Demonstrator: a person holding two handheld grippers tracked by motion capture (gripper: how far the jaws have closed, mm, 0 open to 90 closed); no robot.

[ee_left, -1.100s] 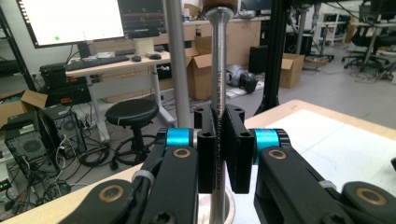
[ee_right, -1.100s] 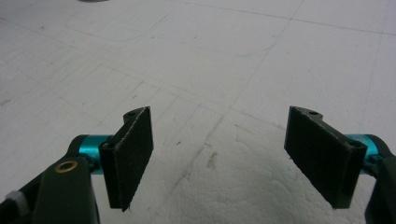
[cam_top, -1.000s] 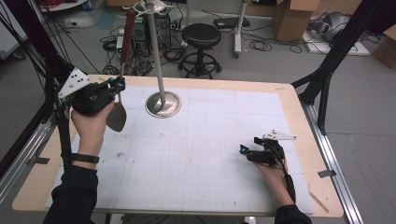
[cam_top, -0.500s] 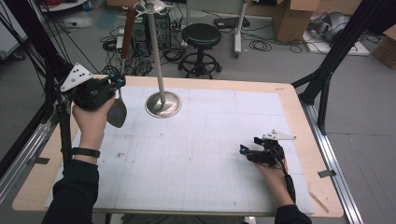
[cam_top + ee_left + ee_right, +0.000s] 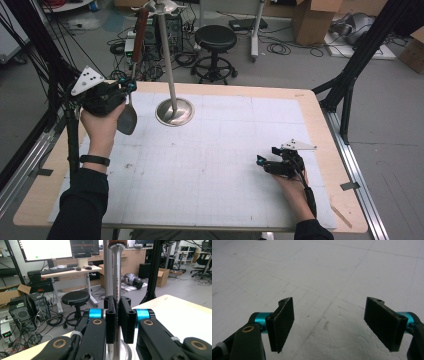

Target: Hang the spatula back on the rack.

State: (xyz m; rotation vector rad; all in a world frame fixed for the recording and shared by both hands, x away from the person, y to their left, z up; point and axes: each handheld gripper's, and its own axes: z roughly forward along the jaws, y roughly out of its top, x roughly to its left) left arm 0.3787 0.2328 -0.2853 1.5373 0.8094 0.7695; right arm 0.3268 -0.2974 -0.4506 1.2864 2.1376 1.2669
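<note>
A spoon with a grey bowl [image 5: 127,120], a metal shaft and a brown handle [image 5: 140,27] stands upright at the table's far left. My left gripper [image 5: 131,87] is shut on its shaft. In the left gripper view the jaws [image 5: 117,320] pinch the shaft [image 5: 116,285], and the handle's brown end [image 5: 116,242] is at the top. Right beside the spoon stands a metal stand with a round base [image 5: 174,111] and a thin pole [image 5: 166,55]. My right gripper [image 5: 265,162] rests on the white mat at the near right. It is open [image 5: 329,325] with nothing between its fingers.
The white gridded mat [image 5: 210,165] covers the wooden table [image 5: 330,155]. Beyond the far edge are a black stool [image 5: 215,37], computer cases and cables on the floor. Black frame posts [image 5: 350,85] rise at both sides of the table.
My left hand has lifted the spoon a little, and its handle now reaches higher beside the stand's pole. The right gripper has stayed put.
</note>
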